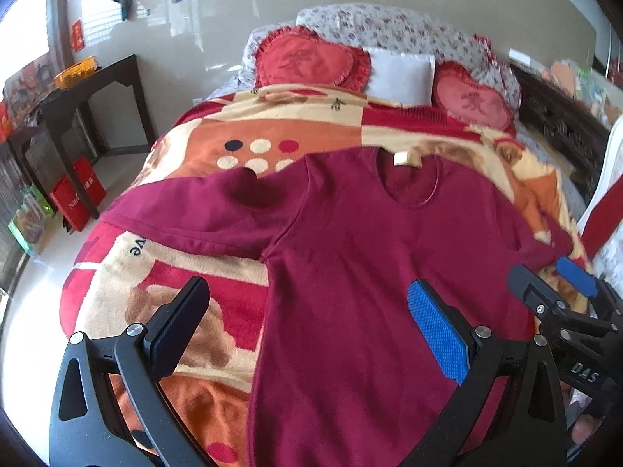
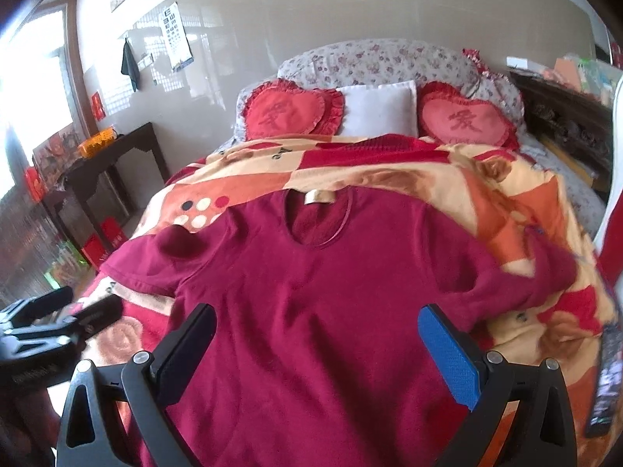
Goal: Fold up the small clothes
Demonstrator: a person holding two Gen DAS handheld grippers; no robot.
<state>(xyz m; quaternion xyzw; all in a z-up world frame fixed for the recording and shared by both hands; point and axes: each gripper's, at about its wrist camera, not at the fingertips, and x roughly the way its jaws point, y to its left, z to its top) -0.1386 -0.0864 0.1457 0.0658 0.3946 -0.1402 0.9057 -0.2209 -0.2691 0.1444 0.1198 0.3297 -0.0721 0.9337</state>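
The left gripper (image 1: 315,330) hangs over the lower part of a dark red top (image 1: 370,272), its jaws spread wide and holding nothing: the black finger is above the blanket beside the garment's edge, the blue-padded finger above the cloth itself. The right gripper (image 2: 327,354) also has its jaws wide apart and empty, both fingers poised above the body of the top. In the left wrist view the right gripper shows at the right edge; in the right wrist view the left gripper appears blurred at the lower left.

The top lies flat, front up, on a patchwork blanket (image 1: 218,136) of orange, cream and red that covers the bed. Its round neckline with a pale label (image 2: 319,197) points toward the head of the bed. One long sleeve (image 1: 187,218) stretches out sideways over the blanket; the other sleeve (image 2: 537,276) is bunched and blurred near the far edge.

Beyond the blanket, two red heart-shaped cushions (image 2: 286,111) flank a white pillow (image 2: 379,107) against floral bedding. A dark side bench (image 1: 105,74) stands by the wall, carrying an orange basket (image 1: 76,72).
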